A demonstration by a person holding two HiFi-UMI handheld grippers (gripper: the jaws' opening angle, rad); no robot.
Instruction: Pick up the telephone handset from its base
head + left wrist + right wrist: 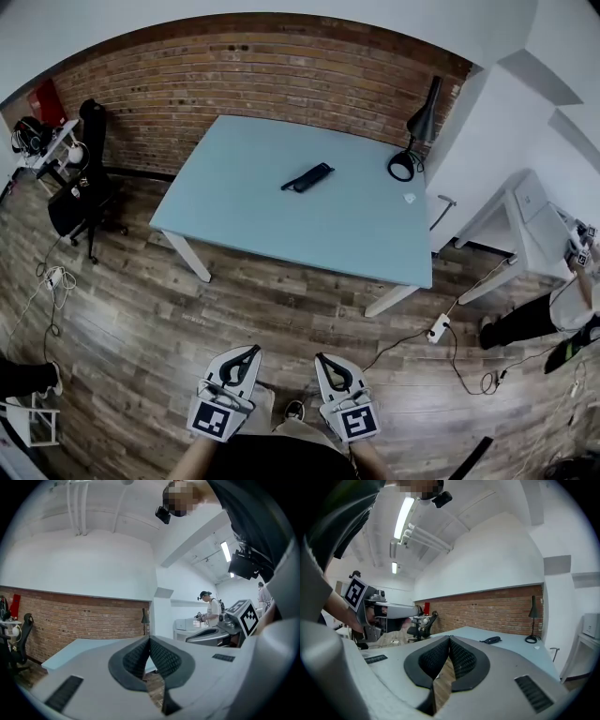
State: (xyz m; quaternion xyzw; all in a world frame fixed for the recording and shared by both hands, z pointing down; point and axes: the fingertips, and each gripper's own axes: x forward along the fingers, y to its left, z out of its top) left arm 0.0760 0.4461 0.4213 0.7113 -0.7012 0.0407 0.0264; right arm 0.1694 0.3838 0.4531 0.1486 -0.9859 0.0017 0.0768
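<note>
The left gripper and the right gripper are held low and close to the body, side by side at the near edge of the head view. Both are pointed across the wooden floor toward a light blue table. Their tips are angled slightly toward each other, and both are carried roughly level. The marker cubes are turned up toward the head camera, and a forearm is seen behind each one.

Both pairs of tongs are clenched. In each gripper view the two ribbed pads are pressed together at the tips, and nothing is caught between them.

The black telephone handset is left lying near the middle of the table, well apart from both grippers. Its base cannot be told apart from it at this range. It is also seen from the right gripper view, beyond the closed jaws and a little to their right.

A black desk lamp is stood at the table's far right corner, against the brick wall. An office chair is parked to the table's left, and a power strip is laid on the floor by the table's near right leg.
</note>
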